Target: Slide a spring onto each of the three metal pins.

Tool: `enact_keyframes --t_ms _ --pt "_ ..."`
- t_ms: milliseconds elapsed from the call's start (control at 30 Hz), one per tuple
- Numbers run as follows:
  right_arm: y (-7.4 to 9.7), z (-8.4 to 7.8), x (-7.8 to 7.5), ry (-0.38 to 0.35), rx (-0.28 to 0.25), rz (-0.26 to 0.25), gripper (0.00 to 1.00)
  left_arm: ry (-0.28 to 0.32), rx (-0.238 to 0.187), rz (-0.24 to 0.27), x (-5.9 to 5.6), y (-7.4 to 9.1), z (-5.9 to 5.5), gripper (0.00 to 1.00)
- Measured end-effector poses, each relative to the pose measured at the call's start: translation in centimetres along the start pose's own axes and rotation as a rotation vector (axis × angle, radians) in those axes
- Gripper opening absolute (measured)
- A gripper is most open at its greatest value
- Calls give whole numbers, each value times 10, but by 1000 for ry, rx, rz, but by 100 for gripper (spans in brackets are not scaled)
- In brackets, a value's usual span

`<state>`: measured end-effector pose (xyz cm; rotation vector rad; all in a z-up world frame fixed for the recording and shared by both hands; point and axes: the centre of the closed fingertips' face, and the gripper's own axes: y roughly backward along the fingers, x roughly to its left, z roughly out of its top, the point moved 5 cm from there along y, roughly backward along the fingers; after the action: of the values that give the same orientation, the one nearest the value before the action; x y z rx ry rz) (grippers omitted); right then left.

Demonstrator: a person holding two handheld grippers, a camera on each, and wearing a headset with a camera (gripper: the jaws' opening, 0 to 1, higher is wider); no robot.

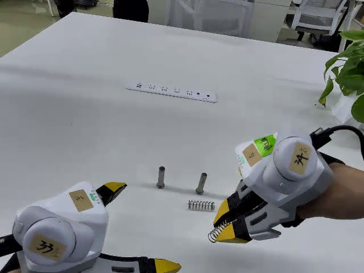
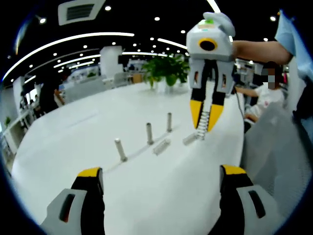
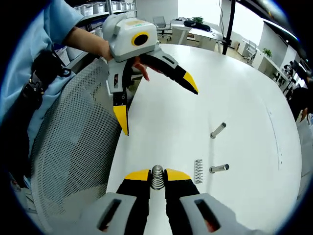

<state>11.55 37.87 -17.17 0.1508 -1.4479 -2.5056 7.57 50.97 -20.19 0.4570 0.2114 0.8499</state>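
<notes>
Your right gripper (image 3: 157,175) has its jaws pinched down on a spring (image 3: 157,177), and the coil's width is all that separates the yellow tips. In the head view the spring pokes out below those tips at a slant. Its lower end is close to the table (image 1: 85,114), but you cannot tell whether it touches. Your left gripper (image 1: 141,226) has its jaws spread wide with nothing between them. It sits low at the near edge of the table, well apart from the right one.

In the left gripper view, three metal pins (image 2: 149,133) stand upright in a row on the table, all bare. The right gripper hangs just beyond the farthest one. In the head view, two pins stand side by side just left of the right gripper's tips. A loose spring (image 1: 201,205) lies flat on the table just in front of the right-hand pin, between that pin and the held spring. In the left gripper view, a second loose spring (image 2: 190,139) lies beside the held spring's lower end.

Farther out, a white power strip (image 1: 170,92) lies flat across the middle of the table, and a green plant (image 1: 347,68) stands at its right edge.
</notes>
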Motion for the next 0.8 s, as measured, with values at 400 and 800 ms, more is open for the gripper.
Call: enact_keyframes --t_ms 400,800 --pt "-3 28 -41 137 101 -4 12 -9 32 32 4 3 -10 100" --pt "-11 60 -88 264 160 -40 12 1 34 15 7 3 -16 100"
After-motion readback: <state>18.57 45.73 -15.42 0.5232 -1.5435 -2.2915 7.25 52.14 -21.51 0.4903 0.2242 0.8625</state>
